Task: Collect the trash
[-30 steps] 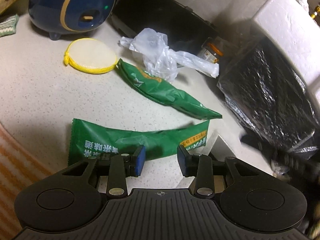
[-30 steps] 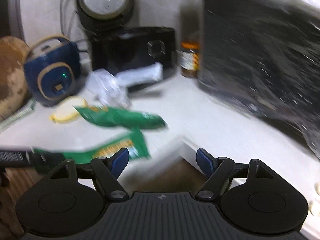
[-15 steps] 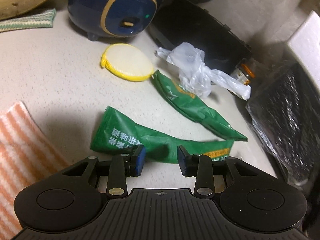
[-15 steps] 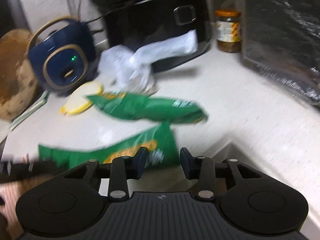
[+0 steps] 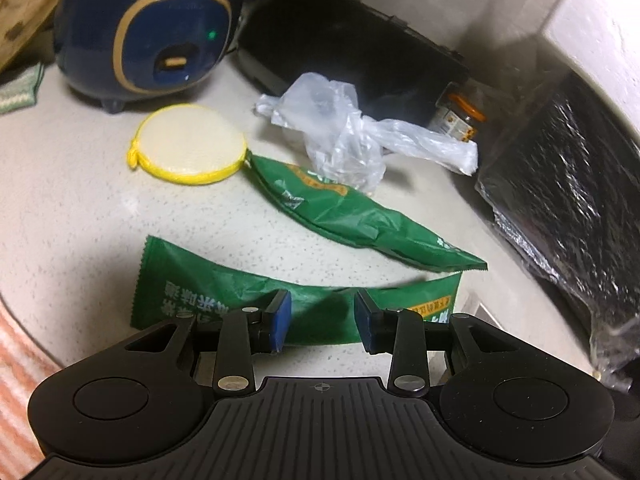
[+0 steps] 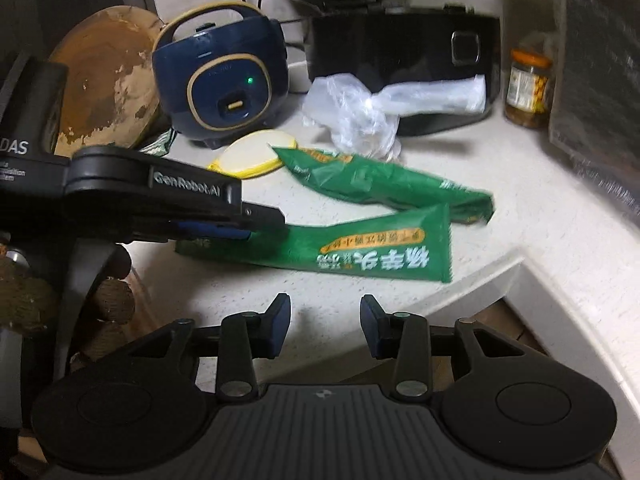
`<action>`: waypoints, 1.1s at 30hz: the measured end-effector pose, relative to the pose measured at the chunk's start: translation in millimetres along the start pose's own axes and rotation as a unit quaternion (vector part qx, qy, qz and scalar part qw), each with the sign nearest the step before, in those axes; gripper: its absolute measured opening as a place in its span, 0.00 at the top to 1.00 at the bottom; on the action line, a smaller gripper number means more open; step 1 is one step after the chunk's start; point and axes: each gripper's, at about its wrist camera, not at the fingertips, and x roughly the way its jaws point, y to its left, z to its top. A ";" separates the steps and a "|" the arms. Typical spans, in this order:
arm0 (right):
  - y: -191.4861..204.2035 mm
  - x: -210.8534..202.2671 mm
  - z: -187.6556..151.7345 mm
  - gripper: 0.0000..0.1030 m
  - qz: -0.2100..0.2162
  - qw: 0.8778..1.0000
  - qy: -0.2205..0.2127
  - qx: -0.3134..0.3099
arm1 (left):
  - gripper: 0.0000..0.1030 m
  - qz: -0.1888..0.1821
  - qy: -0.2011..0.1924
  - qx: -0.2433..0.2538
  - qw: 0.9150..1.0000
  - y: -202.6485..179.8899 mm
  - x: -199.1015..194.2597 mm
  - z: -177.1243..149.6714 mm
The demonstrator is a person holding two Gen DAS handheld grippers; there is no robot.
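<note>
Two green snack wrappers lie on the speckled counter. The near wrapper (image 5: 224, 296) (image 6: 360, 248) lies flat across the front. The far wrapper (image 5: 352, 216) (image 6: 380, 184) lies behind it. A crumpled clear plastic bag (image 5: 344, 140) (image 6: 360, 112) sits further back. My left gripper (image 5: 322, 322) is open, its jaws over the near wrapper's middle; in the right wrist view its fingers (image 6: 224, 224) reach over the wrapper's left end. My right gripper (image 6: 325, 326) is open and empty, in front of the near wrapper.
A blue rice cooker (image 5: 148, 32) (image 6: 224, 76), a black appliance (image 5: 344, 48) (image 6: 404, 64), a jar (image 6: 528, 88), a yellow-rimmed round pad (image 5: 188, 148) and a foil-covered block (image 5: 568, 192) ring the trash. The counter edge (image 6: 480, 280) drops off at right front.
My left gripper has moved right and forward along the near wrapper, still open. My right gripper has pulled back a little and its jaws have widened slightly.
</note>
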 end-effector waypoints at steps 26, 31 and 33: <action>7.6 -5.4 34.7 0.33 -0.038 0.995 -0.069 -0.068 | 0.62 -0.008 -0.015 -0.134 0.991 43.7 -46.2 -15.7; -48.0 41.8 66.2 0.47 -0.045 0.998 -0.022 0.040 | 0.62 -0.017 -0.003 -0.141 0.990 39.9 -41.9 -25.5; -58.9 54.2 62.7 0.71 -0.029 0.997 0.008 0.068 | 0.62 -0.012 -0.011 -0.147 0.989 42.9 -42.0 -25.1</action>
